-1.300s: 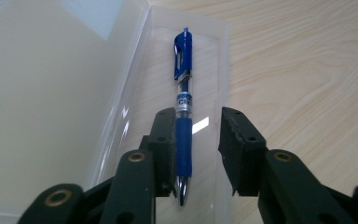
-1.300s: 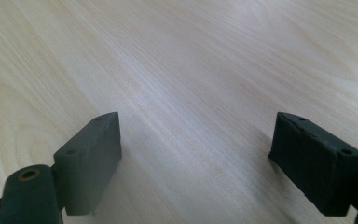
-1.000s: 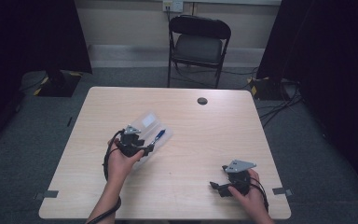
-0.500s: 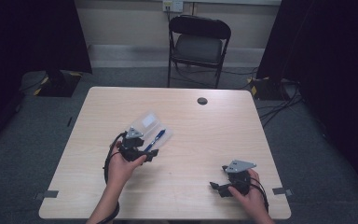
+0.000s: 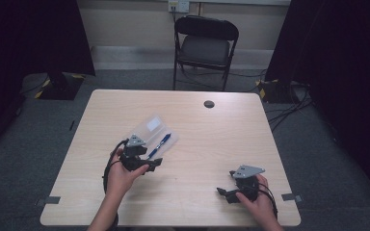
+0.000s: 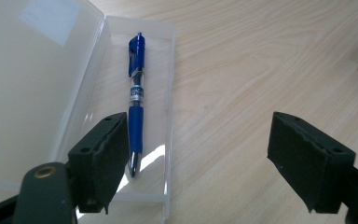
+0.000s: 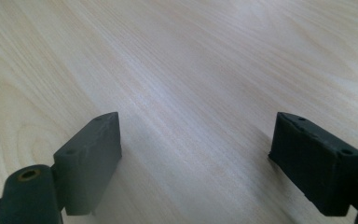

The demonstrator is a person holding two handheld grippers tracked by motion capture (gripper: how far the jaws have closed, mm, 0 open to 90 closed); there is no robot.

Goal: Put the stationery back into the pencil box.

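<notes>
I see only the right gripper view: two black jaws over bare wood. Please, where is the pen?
Observer: The blue pen lies in an open clear case, near the left hand-held gripper.
Operator: Does that hand-held gripper hold it?
Observer: No. Its jaws have just been opening and stand wide. Nothing is gripped between them, and the pen lies beside one jaw.
Operator: And my hand-held gripper?
Observer: The right hand-held gripper sits near the table's front edge, well apart from the case.
</notes>
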